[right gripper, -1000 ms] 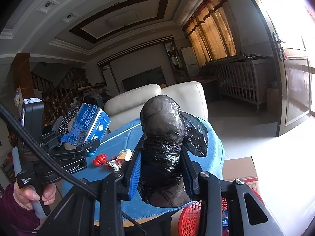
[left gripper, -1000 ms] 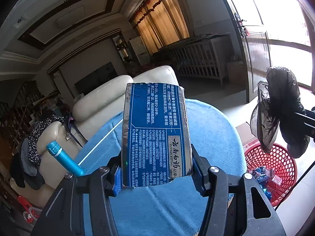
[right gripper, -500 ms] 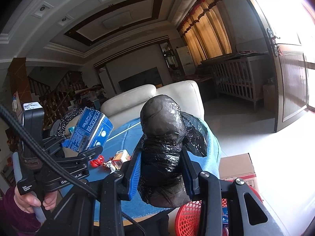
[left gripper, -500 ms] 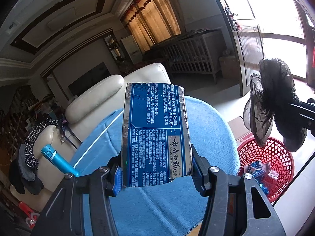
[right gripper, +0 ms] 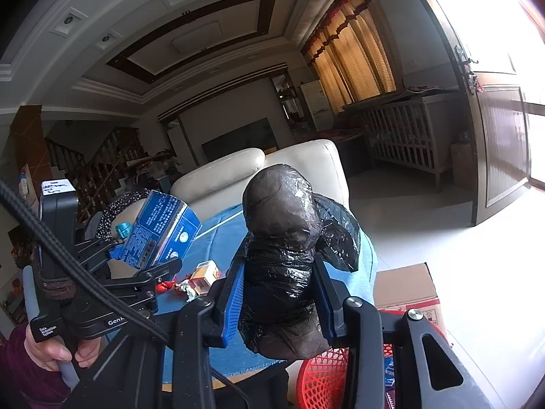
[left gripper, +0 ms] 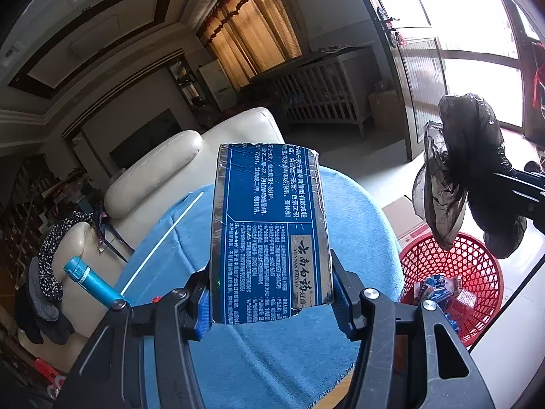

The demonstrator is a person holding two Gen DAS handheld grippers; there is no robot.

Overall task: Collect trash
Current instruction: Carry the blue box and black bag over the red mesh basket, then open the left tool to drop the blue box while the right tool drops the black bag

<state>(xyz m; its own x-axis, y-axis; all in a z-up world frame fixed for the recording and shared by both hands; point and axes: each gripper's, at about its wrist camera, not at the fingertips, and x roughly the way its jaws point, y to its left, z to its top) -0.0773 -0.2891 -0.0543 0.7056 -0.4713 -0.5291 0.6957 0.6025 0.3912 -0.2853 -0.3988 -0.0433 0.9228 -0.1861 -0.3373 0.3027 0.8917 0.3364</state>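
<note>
My left gripper (left gripper: 270,301) is shut on a blue printed carton (left gripper: 269,231) and holds it upright above the blue tablecloth; the carton also shows in the right wrist view (right gripper: 160,230). My right gripper (right gripper: 279,301) is shut on a crumpled black plastic bag (right gripper: 282,259), held above the near rim of the red mesh basket (right gripper: 323,378). In the left wrist view the bag (left gripper: 466,170) hangs over the basket (left gripper: 453,269), which holds several wrappers. A small orange box (right gripper: 203,274) and red scraps (right gripper: 167,285) lie on the table.
A round table with a blue cloth (left gripper: 272,358) is in front, a cream sofa (left gripper: 190,156) behind it. A teal bottle (left gripper: 92,283) stands at the left. A cardboard box (right gripper: 405,286) sits on the floor beside the basket.
Both grippers keep their hold. The left view has drifted right and slightly down, bringing the basket and the hanging bag closer. The left gripper with the carton appears nearer in the right view.
</note>
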